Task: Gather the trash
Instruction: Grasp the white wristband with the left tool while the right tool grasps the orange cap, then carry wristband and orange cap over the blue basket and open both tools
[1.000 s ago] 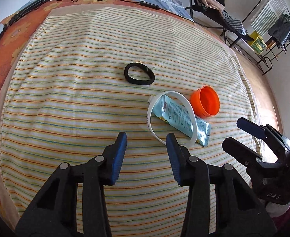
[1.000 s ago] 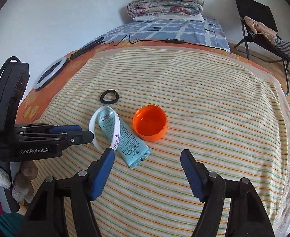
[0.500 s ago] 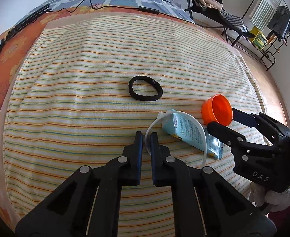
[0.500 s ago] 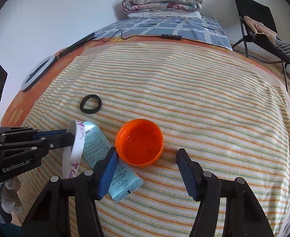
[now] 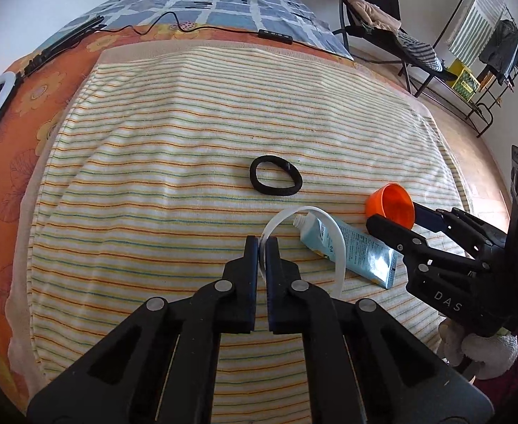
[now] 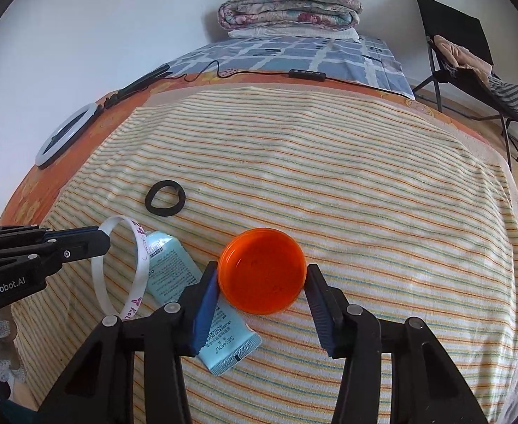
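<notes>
The orange cup (nothing seen inside) is clamped by the right tool; the white wristband is pinched by the left tool, its far side draped over a blue tube.

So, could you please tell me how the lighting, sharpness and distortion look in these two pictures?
Left wrist view: even daylight, soft shadows, sharp; fisheye bows the striped towel and darkens the corners; mild glare on the tube. Right wrist view: the same bulge, the orange cup crisp and bright, no blur.
</notes>
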Tool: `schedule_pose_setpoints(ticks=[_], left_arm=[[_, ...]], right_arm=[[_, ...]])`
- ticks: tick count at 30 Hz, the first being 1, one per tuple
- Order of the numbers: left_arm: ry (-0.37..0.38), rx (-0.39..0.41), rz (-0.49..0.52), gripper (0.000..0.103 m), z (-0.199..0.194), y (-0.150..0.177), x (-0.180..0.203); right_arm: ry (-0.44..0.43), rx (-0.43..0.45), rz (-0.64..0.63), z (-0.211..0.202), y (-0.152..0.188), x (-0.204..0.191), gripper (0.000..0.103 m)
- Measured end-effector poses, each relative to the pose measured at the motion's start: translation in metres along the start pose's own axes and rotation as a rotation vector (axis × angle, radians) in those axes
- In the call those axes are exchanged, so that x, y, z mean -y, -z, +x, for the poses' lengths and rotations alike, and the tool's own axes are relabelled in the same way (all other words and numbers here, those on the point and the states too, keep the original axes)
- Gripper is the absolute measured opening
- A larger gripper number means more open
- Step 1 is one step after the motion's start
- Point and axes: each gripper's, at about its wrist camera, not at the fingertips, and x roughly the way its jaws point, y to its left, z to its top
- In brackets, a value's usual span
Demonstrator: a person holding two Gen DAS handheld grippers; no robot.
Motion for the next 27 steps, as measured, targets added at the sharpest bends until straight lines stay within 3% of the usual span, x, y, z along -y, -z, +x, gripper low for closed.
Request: schedule_pose_setpoints(ticks=[15, 27], left_arm=[[0.012, 0.085, 0.008, 0.002, -0.057, 0.008, 0.003], [0.033, 0.117, 0.059, 0.002, -0.110, 0.051, 0.023]], right_arm=[[0.003, 0.061, -0.023, -0.065, 0.009, -0.011, 0.050], [-0.003, 0.055, -0.006, -0.132, 0.051, -0.024, 0.050]])
